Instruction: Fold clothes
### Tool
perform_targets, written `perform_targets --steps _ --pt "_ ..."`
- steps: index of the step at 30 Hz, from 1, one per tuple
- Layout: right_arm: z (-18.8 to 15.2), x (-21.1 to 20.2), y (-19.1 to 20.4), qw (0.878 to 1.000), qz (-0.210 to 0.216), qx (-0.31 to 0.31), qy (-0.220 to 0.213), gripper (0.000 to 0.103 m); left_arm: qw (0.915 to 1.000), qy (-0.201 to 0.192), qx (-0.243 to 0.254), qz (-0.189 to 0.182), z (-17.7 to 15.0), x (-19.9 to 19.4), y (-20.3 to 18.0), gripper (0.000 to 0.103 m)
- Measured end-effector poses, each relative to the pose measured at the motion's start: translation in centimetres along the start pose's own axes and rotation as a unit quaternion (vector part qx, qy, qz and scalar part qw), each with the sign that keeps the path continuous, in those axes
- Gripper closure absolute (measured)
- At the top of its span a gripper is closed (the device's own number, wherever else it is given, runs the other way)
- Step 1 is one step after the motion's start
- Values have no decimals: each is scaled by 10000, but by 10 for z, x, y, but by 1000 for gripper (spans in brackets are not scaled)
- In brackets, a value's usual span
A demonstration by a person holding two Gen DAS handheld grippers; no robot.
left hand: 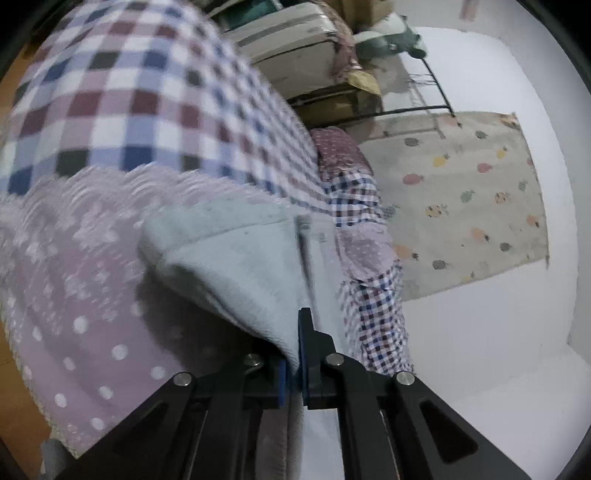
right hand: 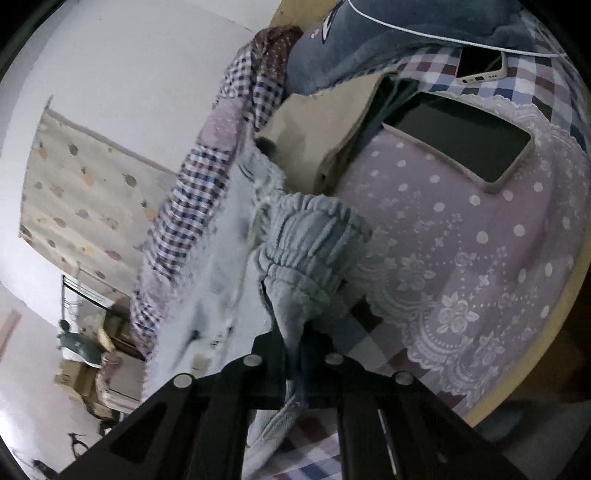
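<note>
So the left gripper [left hand: 293,363] is clamped on one edge of a pale blue fleece garment [left hand: 236,266], and the right gripper [right hand: 295,354] is pinched shut on its gathered elastic end [right hand: 314,236]. My guess is it's held by two ends so it hangs flat for folding. It's lifted just over the checked tablecloth [left hand: 122,92]. Far right there's a tablet [right hand: 465,136] and a phone [right hand: 480,64]. No readable writing anywhere.

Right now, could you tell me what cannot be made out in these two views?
- Left wrist view: checked cloth and light blue garment are motion-blurred; garment's full shape cut off.
- Right wrist view: right gripper fingertips buried in the garment's gathered waistband.
- Smaller phone partly under a dark blue garment.
</note>
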State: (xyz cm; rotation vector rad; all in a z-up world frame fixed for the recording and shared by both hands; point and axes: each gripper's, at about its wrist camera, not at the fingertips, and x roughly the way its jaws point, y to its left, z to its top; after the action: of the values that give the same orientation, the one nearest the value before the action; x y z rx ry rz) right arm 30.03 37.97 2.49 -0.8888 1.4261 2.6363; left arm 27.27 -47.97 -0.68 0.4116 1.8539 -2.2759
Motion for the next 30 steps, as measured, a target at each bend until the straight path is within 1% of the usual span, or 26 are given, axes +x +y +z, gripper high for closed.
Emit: perform_targets --steps 3,8,10,13,14,16,17,20,23,25,28,30 --pt "5 -5 9 9999 139 31 -50 100 9998 33 55 -187 8 1 -22 100" --pt "32 -7 36 9991 375 4 -185 100 9986 115 201 -475 17 22 -81 100" --pt "48 -8 52 9985 471 -32 -261 100 9981 161 256 -536 24 40 -110 100" --pt "79 3 83 9974 584 -221 -356 100 9977 204 380 -514 34 73 -149 100" --pt "90 11 96 9970 577 -331 -392 100 9977 210 453 -466 38 85 -162 100" --pt "114 28 121 9960 552 -529 -457 100 9974 234 626 -261 45 115 -185 100" --pt "126 39 130 9959 511 -575 -474 100 9976 235 633 -151 48 133 -192 100" --pt "163 86 156 9962 256 -732 -406 100 9974 245 649 192 57 187 -212 100" --pt "200 138 181 9955 -36 -894 -306 100 9954 330 630 637 63 257 -220 100" --pt "222 177 193 9942 -262 -1019 -203 100 9930 395 707 862 63 297 -220 100" --pt "241 234 199 9913 -614 -1165 6 100 9886 479 813 1175 62 356 -218 100" --pt "252 269 199 9883 -866 -1243 143 100 9851 652 901 1315 62 388 -211 99"
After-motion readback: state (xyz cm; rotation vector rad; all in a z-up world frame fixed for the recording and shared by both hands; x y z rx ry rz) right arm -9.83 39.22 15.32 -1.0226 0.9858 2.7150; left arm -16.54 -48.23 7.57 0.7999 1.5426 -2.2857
